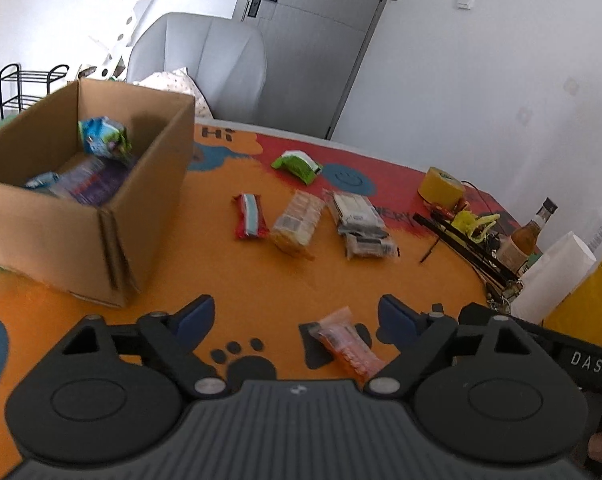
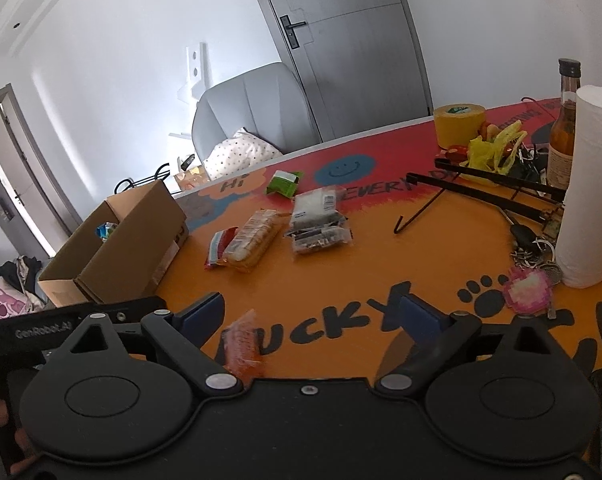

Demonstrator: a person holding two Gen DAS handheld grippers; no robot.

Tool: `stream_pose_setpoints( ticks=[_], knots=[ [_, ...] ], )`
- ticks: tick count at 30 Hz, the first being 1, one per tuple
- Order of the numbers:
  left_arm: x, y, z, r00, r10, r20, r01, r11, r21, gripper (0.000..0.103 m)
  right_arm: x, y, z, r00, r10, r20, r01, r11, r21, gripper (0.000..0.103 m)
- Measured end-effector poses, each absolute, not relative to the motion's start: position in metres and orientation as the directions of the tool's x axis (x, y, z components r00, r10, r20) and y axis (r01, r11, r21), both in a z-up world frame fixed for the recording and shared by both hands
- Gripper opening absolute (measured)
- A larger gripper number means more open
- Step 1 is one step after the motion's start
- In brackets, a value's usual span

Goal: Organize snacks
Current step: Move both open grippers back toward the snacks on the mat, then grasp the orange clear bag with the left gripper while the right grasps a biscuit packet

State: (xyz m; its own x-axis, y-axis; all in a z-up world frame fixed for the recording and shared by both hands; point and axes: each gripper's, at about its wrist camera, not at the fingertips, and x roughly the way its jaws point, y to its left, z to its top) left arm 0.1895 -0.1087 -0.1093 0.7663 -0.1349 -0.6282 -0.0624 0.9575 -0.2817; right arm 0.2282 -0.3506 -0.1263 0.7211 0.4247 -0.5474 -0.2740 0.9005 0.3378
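while both grippers hover wide open above the orange table mat (image 1: 261, 280), the left gripper (image 1: 297, 316) and the right gripper (image 2: 313, 312) hold nothing. a small orange snack packet (image 1: 347, 346) lies on the mat near the left gripper, between its spread fingers. farther off sit a red and blue bar (image 1: 250, 216), a cracker pack (image 1: 297, 222), a clear wrapped pack (image 1: 359, 220) and a green pouch (image 1: 297, 166). at far left, the cardboard box (image 1: 141, 208) already contains several packets.
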Motion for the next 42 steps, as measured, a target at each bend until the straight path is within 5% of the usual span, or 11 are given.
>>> stream_pose_setpoints(
  ticks=[8, 23, 29, 42],
  knots=[
    [0.199, -0.134, -0.125, 0.74, -0.131, -0.66, -0.075, 0.959, -0.275, 0.074, 0.235, -0.363, -0.134, 0.722, 0.43, -0.542, -0.272, 0.897, 0.349, 0.094],
    [0.219, -0.173, -0.149, 0.682, -0.106, -0.724, -0.029, 0.985, -0.171, 0.073, 0.25, -0.38, -0.152, 0.71, 0.433, -0.555, -0.248, 0.892, 0.378, 0.094],
    [0.224, -0.171, -0.152, 0.679, -0.052, -0.732, -0.033, 0.994, -0.101, 0.022, 0.259, -0.371, -0.157, 0.692, 0.453, -0.562, -0.262, 0.883, 0.389, 0.095],
    [0.238, -0.136, -0.142, 0.696, -0.051, -0.716, -0.068, 0.988, -0.136, 0.019, 0.281, -0.342, -0.153, 0.679, 0.465, -0.568, -0.294, 0.881, 0.371, 0.094]
  ],
)
